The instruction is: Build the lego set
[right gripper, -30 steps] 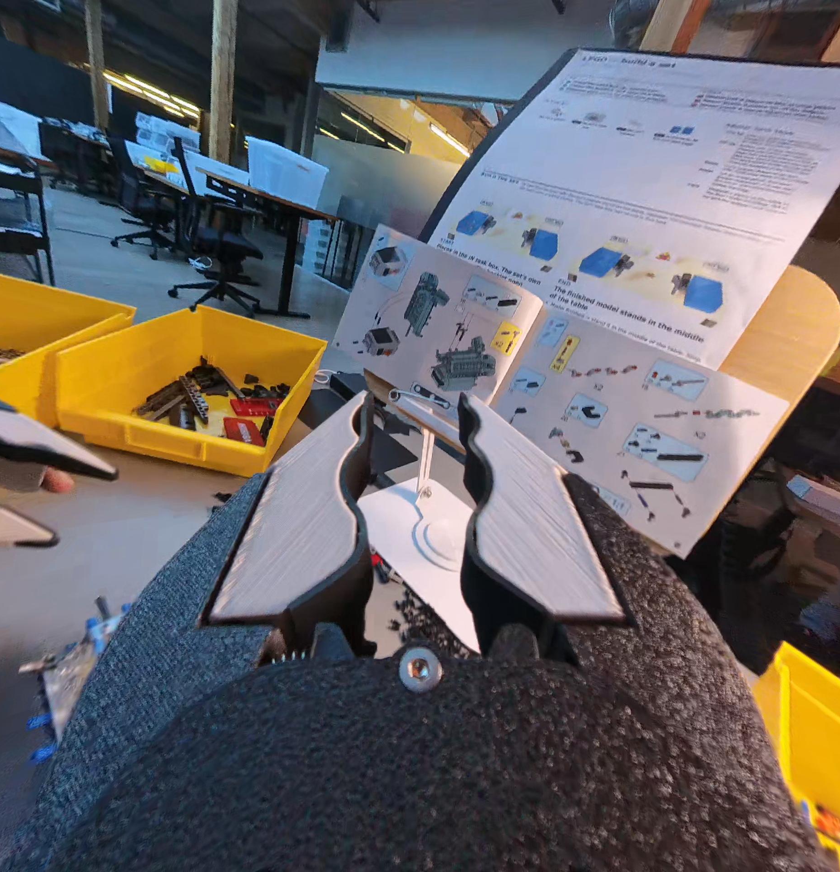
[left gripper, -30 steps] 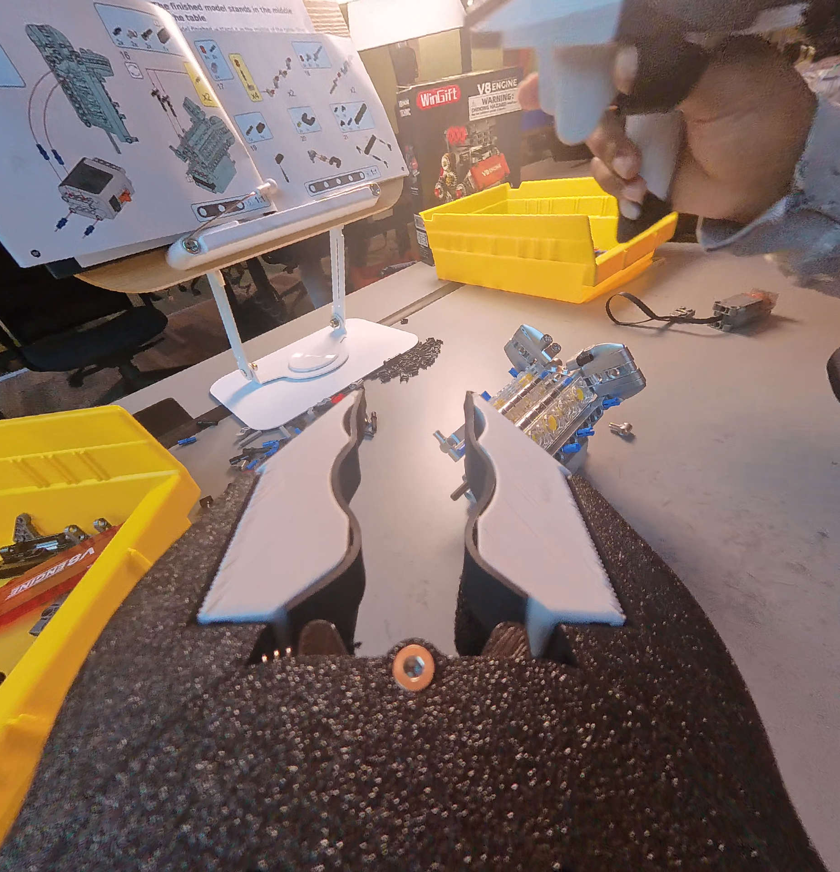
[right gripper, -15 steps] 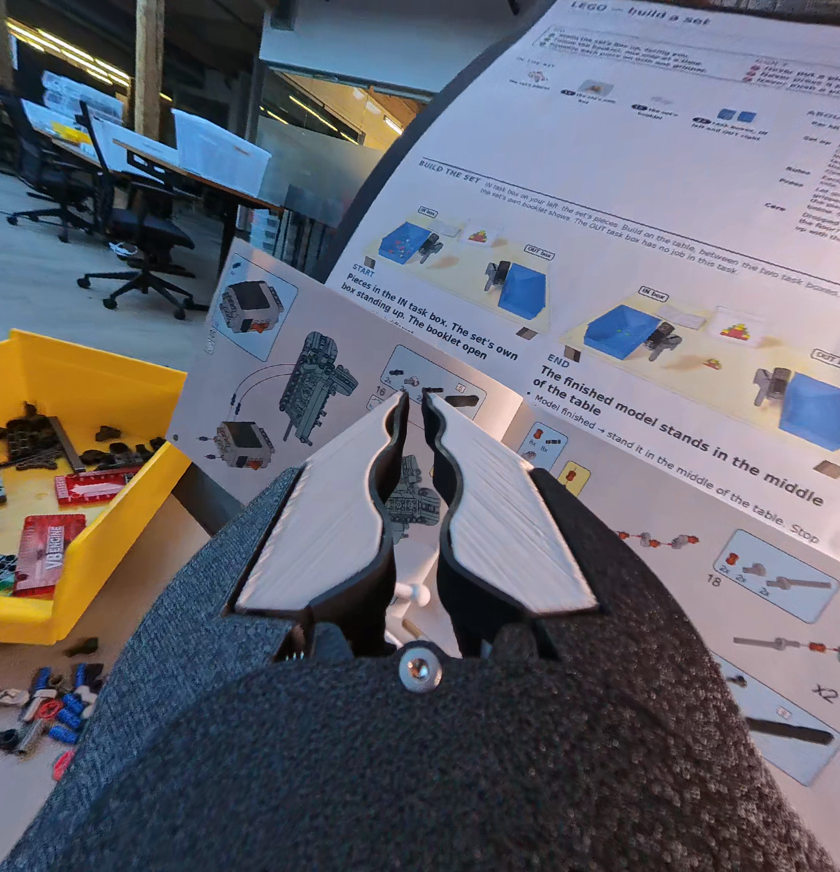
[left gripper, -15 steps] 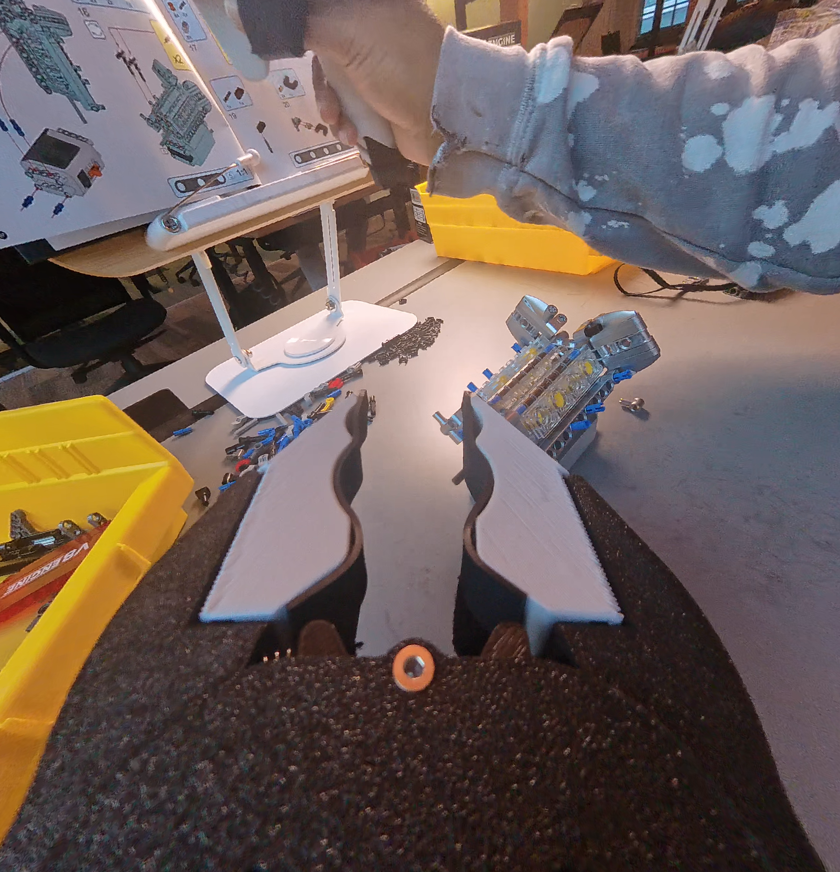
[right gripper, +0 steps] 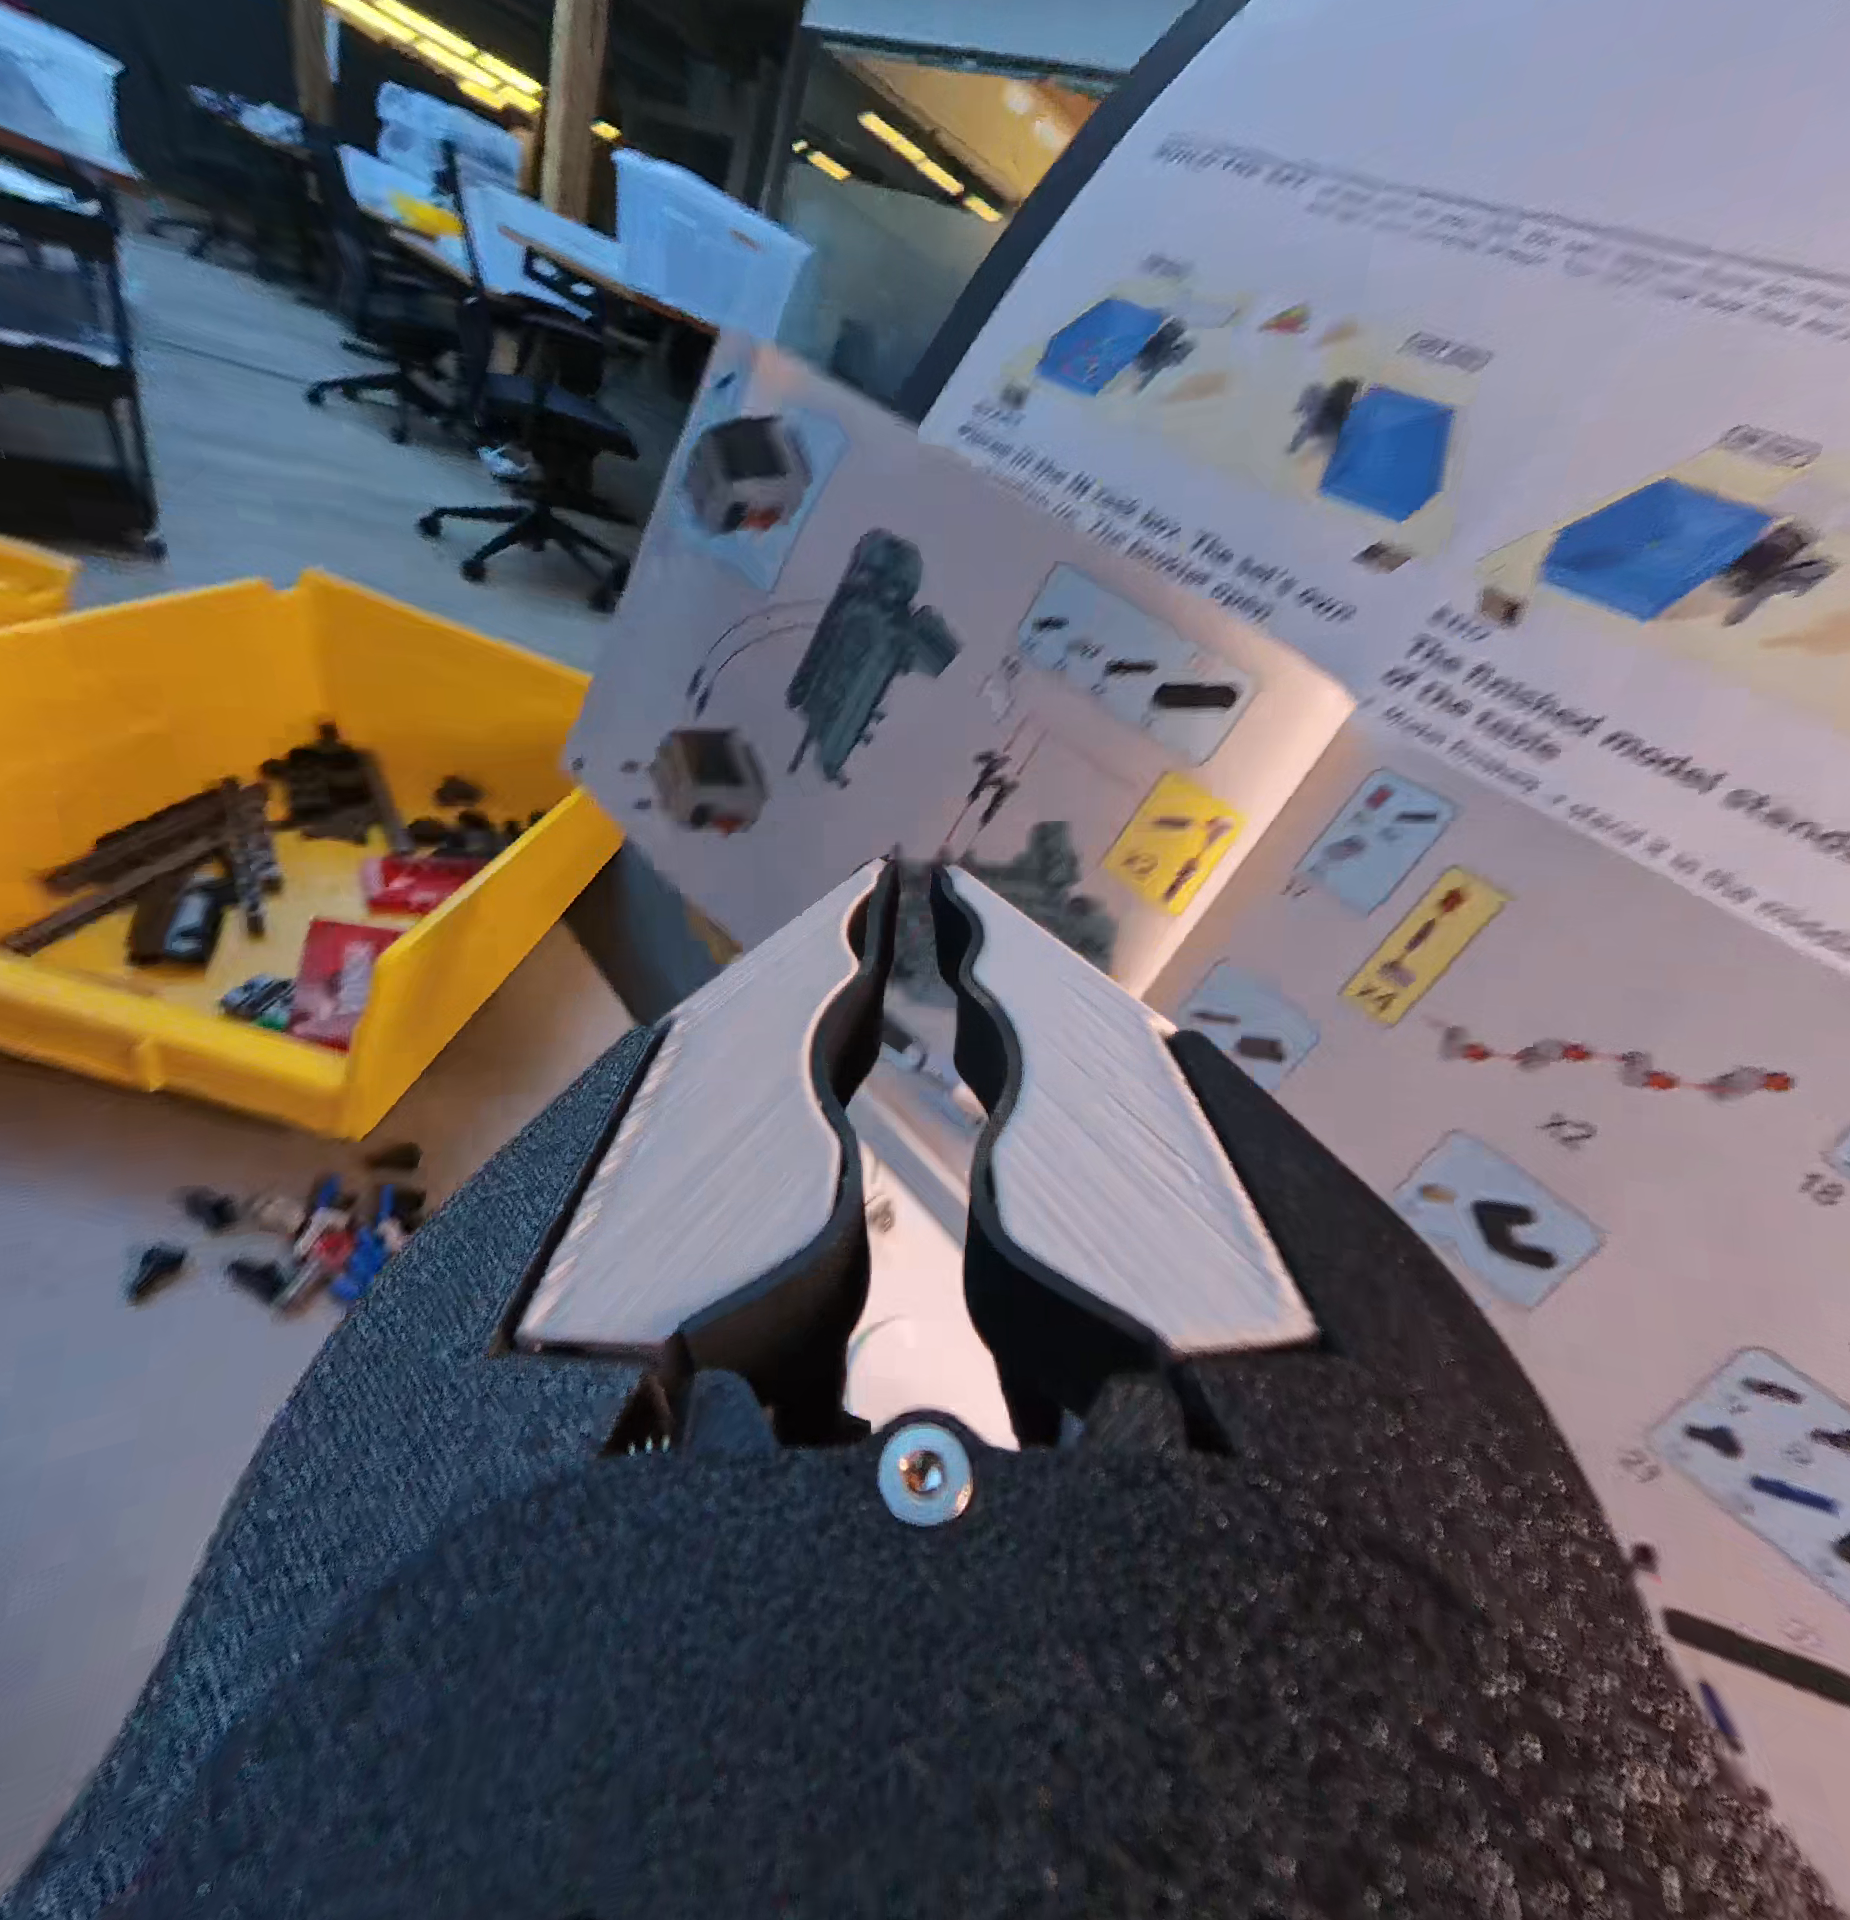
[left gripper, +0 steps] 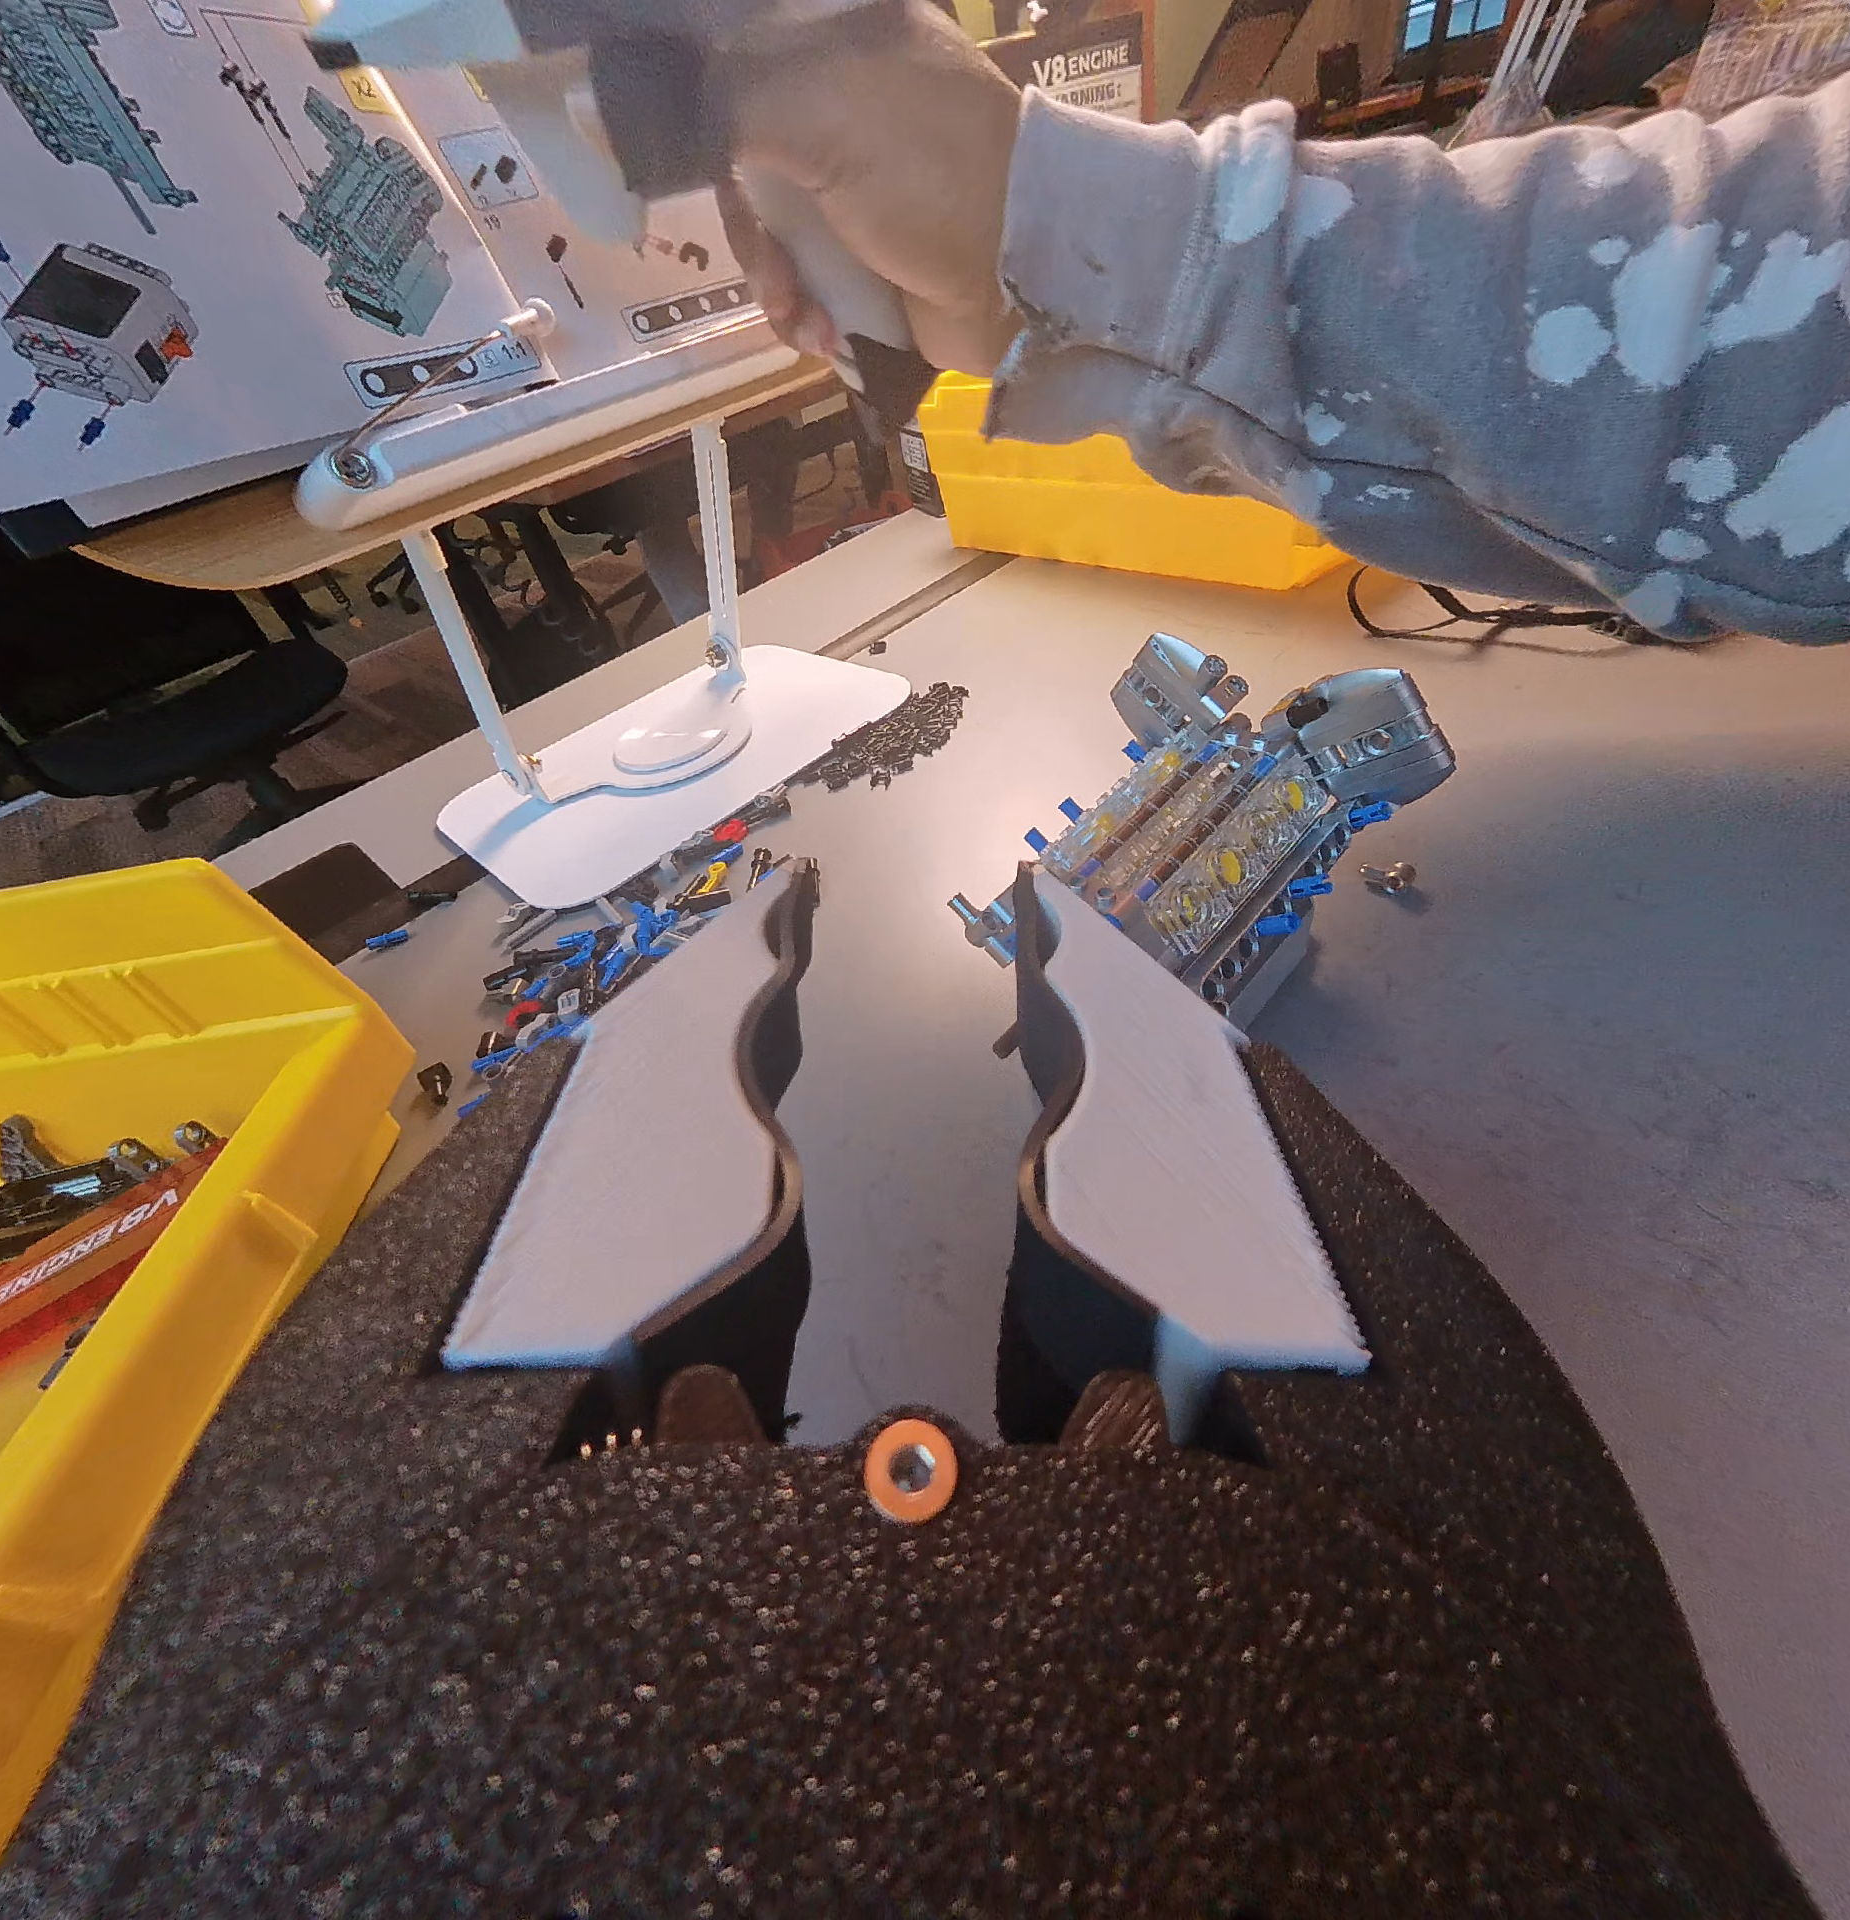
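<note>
A grey tabletop point(left gripper: 1523, 1195) is seen beneath the left gripper point(left gripper: 913, 883), whose jaws are held wide apart and empty. At its 1 o'clock a grey brick-built engine model point(left gripper: 1243, 821) stands. The right gripper point(right gripper: 913, 871), almost closed with a narrow gap and blurred at the tips, is pressed toward the white printed instruction booklet point(right gripper: 900, 665); whether a page is pinched cannot be told.

Your right wrist view is smearing with motion blur across the instruction booklet point(right gripper: 900, 665); your left view is staying sharper, warm glare hitting the engine model point(left gripper: 1233, 831), edges bowing.
</note>
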The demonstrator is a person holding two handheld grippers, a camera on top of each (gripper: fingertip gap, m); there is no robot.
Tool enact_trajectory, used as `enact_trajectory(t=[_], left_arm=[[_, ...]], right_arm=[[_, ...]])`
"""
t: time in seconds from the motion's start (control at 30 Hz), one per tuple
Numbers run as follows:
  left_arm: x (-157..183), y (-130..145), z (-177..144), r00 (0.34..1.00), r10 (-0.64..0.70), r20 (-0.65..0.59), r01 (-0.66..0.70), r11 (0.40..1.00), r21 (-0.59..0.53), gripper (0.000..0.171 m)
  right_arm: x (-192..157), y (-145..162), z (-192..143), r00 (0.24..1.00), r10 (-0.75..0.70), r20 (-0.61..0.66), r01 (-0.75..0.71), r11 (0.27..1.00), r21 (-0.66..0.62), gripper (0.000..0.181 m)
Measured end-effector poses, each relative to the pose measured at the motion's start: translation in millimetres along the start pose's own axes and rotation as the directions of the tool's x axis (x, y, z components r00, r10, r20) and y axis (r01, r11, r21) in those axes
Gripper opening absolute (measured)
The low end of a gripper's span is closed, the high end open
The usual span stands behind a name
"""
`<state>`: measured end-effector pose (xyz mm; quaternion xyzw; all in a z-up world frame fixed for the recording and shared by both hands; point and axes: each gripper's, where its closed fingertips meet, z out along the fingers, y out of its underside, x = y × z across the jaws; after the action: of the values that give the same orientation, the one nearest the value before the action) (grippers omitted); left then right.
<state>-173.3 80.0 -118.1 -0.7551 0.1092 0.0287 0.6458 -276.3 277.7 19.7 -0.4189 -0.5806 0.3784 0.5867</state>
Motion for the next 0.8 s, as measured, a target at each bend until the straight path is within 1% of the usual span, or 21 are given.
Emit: enact_trajectory(t=[0.07, 0.17, 0.23, 0.3, 0.4, 0.57, 0.67, 0.8], left_arm=[[-0.2, 0.1, 0.0, 1.000, 0.002, 0.003, -0.002, 1.000, -0.003, 0.036], [1.6, 1.8, 1.5, 1.000, 0.003, -0.004, -0.003, 1.000, -0.010, 0.035], [4.0, 4.1, 3.2, 1.000, 0.006, -0.011, -0.006, 1.000, -0.020, 0.035], [6.4, 5.9, 4.4, 1.000, 0.015, -0.017, -0.015, 0.999, -0.028, 0.035], [6.2, 9.4, 4.9, 0.999, 0.033, -0.013, -0.034, 0.998, -0.044, 0.034], [2.6, 11.6, 4.6, 1.000, 0.026, -0.006, -0.026, 0.998, -0.054, 0.033], [4.2, 11.4, 4.7, 1.000, 0.028, -0.013, -0.029, 0.998, -0.056, 0.032], [7.1, 11.0, 4.8, 0.999, 0.040, -0.022, -0.042, 0.997, -0.057, 0.032]], right_arm=[[-29.9, 32.5, -10.6, 0.988, -0.021, 0.152, 0.035, 0.995, -0.090, 0.006], [-71.9, 100.6, -28.7, 0.930, 0.035, 0.366, 0.085, 0.948, -0.306, 0.010], [-88.9, 141.1, -37.8, 0.895, 0.098, 0.435, 0.108, 0.899, -0.424, 0.012], [-94.6, 168.2, -38.9, 0.887, 0.124, 0.444, 0.120, 0.868, -0.481, 0.012], [-99.3, 185.4, -35.9, 0.872, 0.158, 0.463, 0.117, 0.852, -0.510, 0.012], [-113.1, 192.0, -33.4, 0.817, 0.190, 0.544, 0.160, 0.832, -0.531, 0.015], [-116.7, 199.3, -30.9, 0.809, 0.170, 0.563, 0.212, 0.808, -0.549, 0.015], [-120.5, 202.1, -29.3, 0.794, 0.197, 0.575, 0.218, 0.791, -0.571, 0.007]])
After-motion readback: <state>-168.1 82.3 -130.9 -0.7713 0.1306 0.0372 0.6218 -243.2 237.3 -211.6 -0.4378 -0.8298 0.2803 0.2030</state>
